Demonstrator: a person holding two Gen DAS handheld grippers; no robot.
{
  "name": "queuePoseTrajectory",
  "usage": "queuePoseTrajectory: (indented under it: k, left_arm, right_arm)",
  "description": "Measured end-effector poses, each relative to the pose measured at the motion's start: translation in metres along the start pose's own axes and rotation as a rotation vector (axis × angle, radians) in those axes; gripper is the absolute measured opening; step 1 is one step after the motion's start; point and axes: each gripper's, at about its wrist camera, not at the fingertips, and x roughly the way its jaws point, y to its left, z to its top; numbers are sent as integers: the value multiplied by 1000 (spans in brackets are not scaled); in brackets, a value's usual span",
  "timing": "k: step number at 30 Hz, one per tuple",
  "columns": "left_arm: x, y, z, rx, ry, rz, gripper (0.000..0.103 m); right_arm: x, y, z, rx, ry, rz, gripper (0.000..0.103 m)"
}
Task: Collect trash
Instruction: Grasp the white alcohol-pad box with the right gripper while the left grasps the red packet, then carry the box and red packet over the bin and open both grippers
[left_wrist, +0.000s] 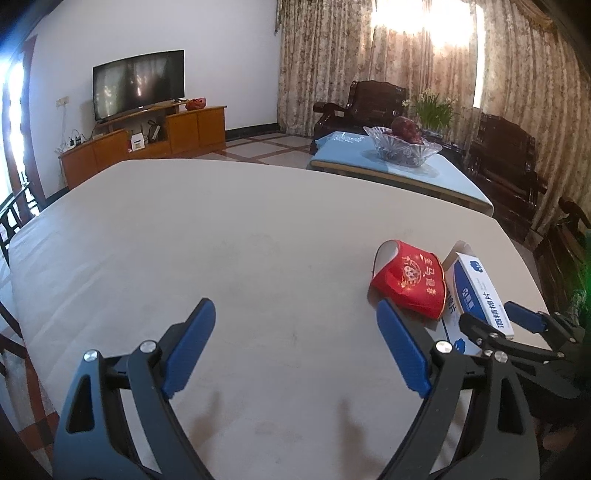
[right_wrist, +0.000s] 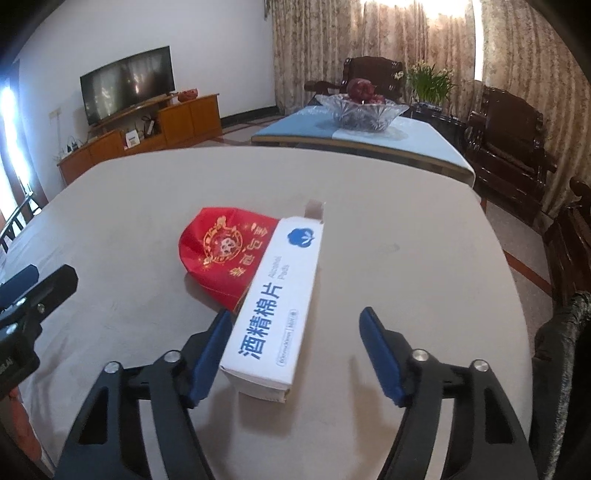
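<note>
A crushed red paper cup (right_wrist: 221, 254) with gold print lies on its side on the beige table (right_wrist: 406, 258). A long white alcohol-pad box (right_wrist: 275, 306) with blue lettering lies against its right side, far flap open. My right gripper (right_wrist: 295, 350) is open, its jaws either side of the box's near end, left pad touching or nearly touching the box. My left gripper (left_wrist: 295, 343) is open and empty over bare table, to the left of the cup (left_wrist: 410, 280) and box (left_wrist: 476, 291). The right gripper (left_wrist: 517, 325) shows there at the box.
A low table (left_wrist: 424, 173) with a blue cloth and a glass fruit bowl (left_wrist: 402, 144) stands beyond the far edge. Dark wooden armchairs (right_wrist: 509, 144) stand at the right. A TV (left_wrist: 138, 83) on a wooden cabinet stands at the far left wall.
</note>
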Motion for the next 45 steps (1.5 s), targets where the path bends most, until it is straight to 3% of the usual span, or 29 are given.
queuePoseTrajectory:
  k: [4,5,8,22,28,35,38,45]
  left_arm:
    - [5,-3,0,-1,6,-12,86]
    - [6,-4,0,0,7,-14,86]
    - [12,-9,2,1,12,-28,86]
    - [74,-68,18,30,52,-111,85]
    - [110,-82,25,27,147,-107,85]
    - [123,-90,24,15,197,-180,55]
    - [121,-94,24,-1,186,-197,36]
    - [103,-105,25,32,124,-163,32]
  right_arm:
    - [8,-2,-1,6,30,19,50]
    - [9,-2,-1,8,32,30,37]
    - [6,-5,0,-5,30,43,32]
    - [-5,-73,12,59,-25,-58,32]
    - [0,-79,10,59,-20,-53,32]
    - [5,-83,8,72,-6,-41,32]
    - [4,-84,7,78,-6,-39,32]
    - [-4,-84,6,63,-16,-43,32]
